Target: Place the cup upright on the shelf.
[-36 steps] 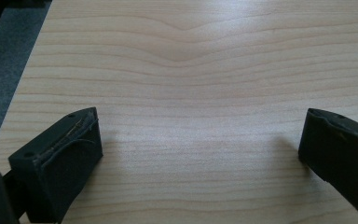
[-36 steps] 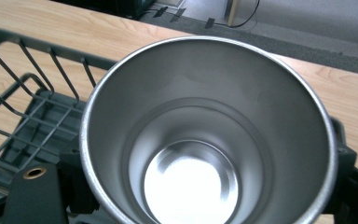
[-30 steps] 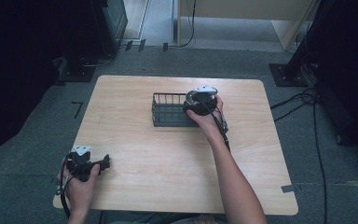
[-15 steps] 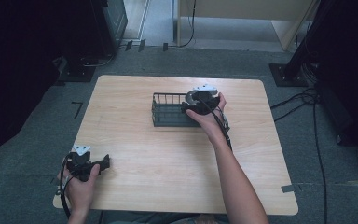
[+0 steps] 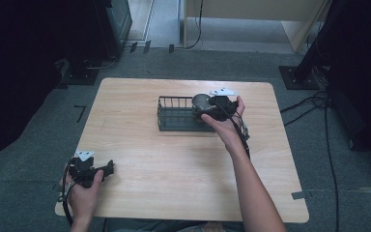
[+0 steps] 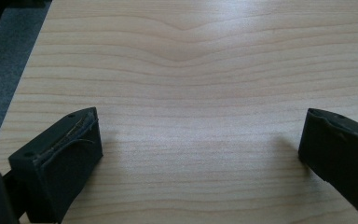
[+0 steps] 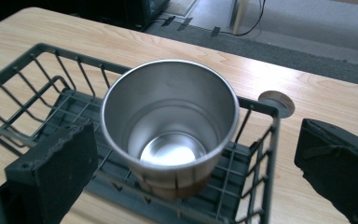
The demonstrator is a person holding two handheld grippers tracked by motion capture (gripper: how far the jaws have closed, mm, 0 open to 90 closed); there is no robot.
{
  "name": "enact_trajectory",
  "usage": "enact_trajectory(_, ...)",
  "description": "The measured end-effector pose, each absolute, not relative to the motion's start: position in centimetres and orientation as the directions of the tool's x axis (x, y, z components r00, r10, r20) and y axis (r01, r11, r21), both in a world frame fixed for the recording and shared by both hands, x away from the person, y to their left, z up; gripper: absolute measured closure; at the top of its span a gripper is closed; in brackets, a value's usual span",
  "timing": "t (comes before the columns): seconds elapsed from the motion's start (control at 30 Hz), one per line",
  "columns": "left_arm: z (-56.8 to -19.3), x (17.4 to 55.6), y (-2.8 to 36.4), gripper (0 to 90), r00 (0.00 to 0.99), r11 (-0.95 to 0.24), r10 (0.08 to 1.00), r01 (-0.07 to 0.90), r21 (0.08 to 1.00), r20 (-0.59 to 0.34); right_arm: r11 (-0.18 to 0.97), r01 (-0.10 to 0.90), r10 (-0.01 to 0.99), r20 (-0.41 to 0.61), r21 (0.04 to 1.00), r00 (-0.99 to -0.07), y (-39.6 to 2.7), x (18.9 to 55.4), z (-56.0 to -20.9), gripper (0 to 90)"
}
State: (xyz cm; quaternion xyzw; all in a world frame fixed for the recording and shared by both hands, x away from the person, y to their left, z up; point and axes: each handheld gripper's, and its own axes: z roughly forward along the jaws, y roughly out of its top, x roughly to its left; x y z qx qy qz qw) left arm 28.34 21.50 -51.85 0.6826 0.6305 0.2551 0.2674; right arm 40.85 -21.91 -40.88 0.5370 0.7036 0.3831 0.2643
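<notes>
A lab: lone wooden table [image 5: 140, 145], grey carpet [image 5: 38, 130], trailing cables [image 5: 314, 104].

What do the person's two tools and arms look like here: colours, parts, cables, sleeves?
Both tools, the left tool and the right tool, are black-bodied, each topped by a grey three-cornered plate and trailing a black cable. Each ends in two blocky black jaws with flat, slightly worn pads. Both forearms are bare, with no sleeves showing.
</notes>
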Motion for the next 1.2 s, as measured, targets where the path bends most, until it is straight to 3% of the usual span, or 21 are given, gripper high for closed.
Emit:
enact_trajectory(0.4, -51.9, 28.3, 21.5, 0.0, 0.074, -0.06, 0.997, 0.724, 0.688, 0.01, 0.11, 0.538, 0.959, 0.053, 0.836, -0.279, -24.6, 37.8, -40.7, 0.0)
enact_trajectory(1.2, -51.8, 28.3, 21.5, 0.0, 0.077, -0.064, 0.997, 0.725, 0.686, 0.012, 0.077, 0.56, 0.975, 0.054, 0.825, -0.214, -30.3, 33.1, -43.8, 0.0)
